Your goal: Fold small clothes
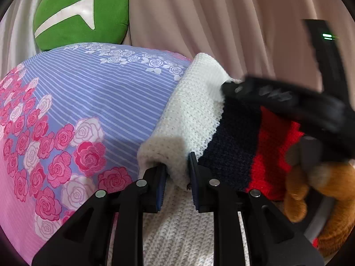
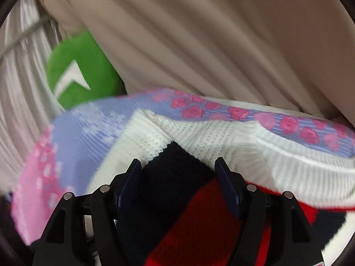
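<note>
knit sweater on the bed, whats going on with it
A person is folding a small white, navy and red knit sweater on a floral bedsheet. The left gripper is clamped on a rolled white fold of it. The right gripper hangs open over the navy and red part, gripping nothing.

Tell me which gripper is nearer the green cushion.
Left. The left gripper pinches the white knit fold below the green cushion; the right gripper sits farther right.
</note>
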Action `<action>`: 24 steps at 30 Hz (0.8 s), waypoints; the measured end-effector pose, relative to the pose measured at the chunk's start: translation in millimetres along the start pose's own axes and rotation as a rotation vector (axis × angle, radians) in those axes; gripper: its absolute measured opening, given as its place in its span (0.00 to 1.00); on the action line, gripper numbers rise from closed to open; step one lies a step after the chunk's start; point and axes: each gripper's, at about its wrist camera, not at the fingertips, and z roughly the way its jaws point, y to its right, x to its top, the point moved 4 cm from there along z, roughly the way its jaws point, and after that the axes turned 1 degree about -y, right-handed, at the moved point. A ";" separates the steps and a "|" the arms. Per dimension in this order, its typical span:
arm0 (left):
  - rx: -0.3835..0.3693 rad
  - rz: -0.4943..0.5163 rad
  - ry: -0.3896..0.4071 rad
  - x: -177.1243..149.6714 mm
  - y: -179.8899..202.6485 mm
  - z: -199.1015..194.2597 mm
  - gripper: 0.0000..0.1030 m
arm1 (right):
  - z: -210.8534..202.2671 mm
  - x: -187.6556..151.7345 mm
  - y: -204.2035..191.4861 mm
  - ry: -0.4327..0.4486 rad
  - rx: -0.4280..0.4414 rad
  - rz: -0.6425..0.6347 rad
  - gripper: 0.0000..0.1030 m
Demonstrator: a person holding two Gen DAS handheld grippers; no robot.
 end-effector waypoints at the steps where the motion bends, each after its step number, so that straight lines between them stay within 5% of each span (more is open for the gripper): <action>1: 0.002 0.001 0.001 -0.5 0.8 -0.4 0.19 | -0.7 2.3 -1.7 -0.004 0.014 -0.024 0.06; 7: 0.028 0.024 0.005 -1.5 4.6 -0.2 0.19 | -36.7 34.2 -7.1 0.142 0.044 -0.024 0.05; 11: 0.044 0.044 0.009 -2.8 8.7 -0.8 0.19 | 30.0 15.5 5.4 -0.015 -0.071 -0.042 0.06; 16: 0.051 0.052 0.009 -3.6 8.9 -1.7 0.19 | -9.5 22.4 16.4 0.075 -0.001 0.057 0.09; 19: 0.053 0.055 0.009 -3.2 9.1 -2.0 0.19 | -58.6 6.5 35.7 0.142 0.049 0.108 0.19; 21: 0.053 0.053 0.009 -3.3 9.4 -2.0 0.19 | -90.8 -17.3 59.3 0.177 0.035 0.139 0.47; 24: 0.057 0.057 0.010 -3.4 9.9 -1.9 0.19 | -134.9 -65.3 115.5 0.254 -0.132 0.208 0.64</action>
